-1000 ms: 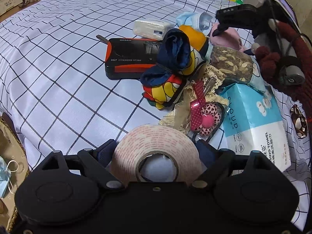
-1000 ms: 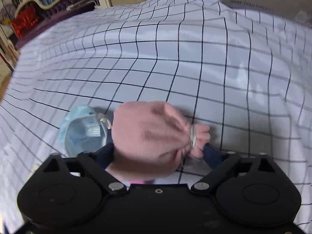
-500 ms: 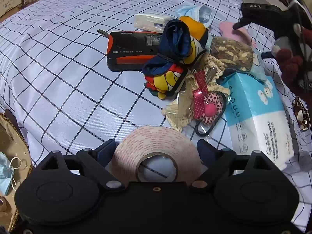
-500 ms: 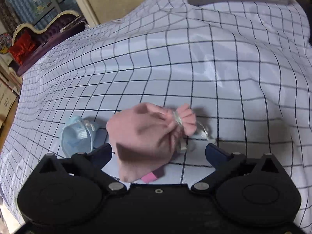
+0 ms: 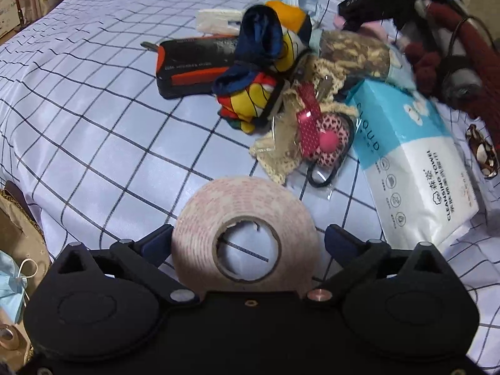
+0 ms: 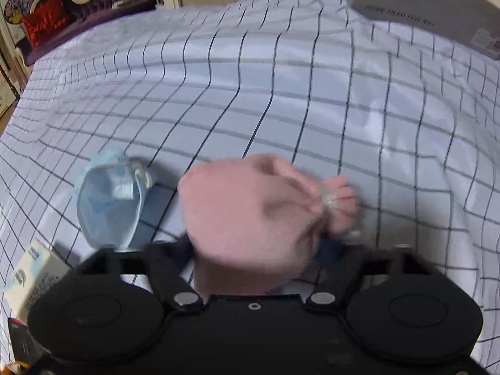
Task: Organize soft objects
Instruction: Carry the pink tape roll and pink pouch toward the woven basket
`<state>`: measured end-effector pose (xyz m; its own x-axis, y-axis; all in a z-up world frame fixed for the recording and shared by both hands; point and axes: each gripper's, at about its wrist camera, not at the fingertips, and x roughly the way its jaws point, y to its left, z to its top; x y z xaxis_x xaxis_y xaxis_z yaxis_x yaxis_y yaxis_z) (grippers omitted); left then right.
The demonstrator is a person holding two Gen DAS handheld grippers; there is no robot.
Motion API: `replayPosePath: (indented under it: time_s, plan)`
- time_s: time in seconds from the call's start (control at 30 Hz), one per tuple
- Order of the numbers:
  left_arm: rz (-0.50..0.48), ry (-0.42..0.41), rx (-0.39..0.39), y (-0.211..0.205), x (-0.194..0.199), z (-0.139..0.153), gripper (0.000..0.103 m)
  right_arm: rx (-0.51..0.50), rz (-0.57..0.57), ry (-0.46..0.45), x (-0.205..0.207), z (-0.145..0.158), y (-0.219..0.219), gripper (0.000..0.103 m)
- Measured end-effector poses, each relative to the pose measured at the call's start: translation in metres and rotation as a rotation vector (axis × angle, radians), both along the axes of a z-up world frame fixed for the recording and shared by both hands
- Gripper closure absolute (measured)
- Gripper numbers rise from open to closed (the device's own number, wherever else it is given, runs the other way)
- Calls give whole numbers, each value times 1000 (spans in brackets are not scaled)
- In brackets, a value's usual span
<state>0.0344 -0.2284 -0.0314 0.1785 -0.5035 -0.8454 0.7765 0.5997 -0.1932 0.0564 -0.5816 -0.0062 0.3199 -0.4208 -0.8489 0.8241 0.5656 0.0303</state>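
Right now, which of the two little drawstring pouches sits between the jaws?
The pink pouch, gathered at its neck, sits between the closing jaws of the right gripper. The pale blue pouch lies outside them, to the left.

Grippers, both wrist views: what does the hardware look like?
Both match: the left gripper and right gripper have matte black plastic bodies with two rounded lobes, angled black linkage arms on silver pivot pins and dark navy finger pads. No cables or markings are visible on either.
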Motion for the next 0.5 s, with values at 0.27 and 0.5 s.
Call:
replayPosePath:
  time_s: [0.27,0.5]
  plan:
    - [-9,-73,49,-3,-19,-4,14,59,-13,-48,-23,9,-18,44]
    - [11,-22,-32,6,-9,5,15,73,-106,-99,-72,22,-21,44]
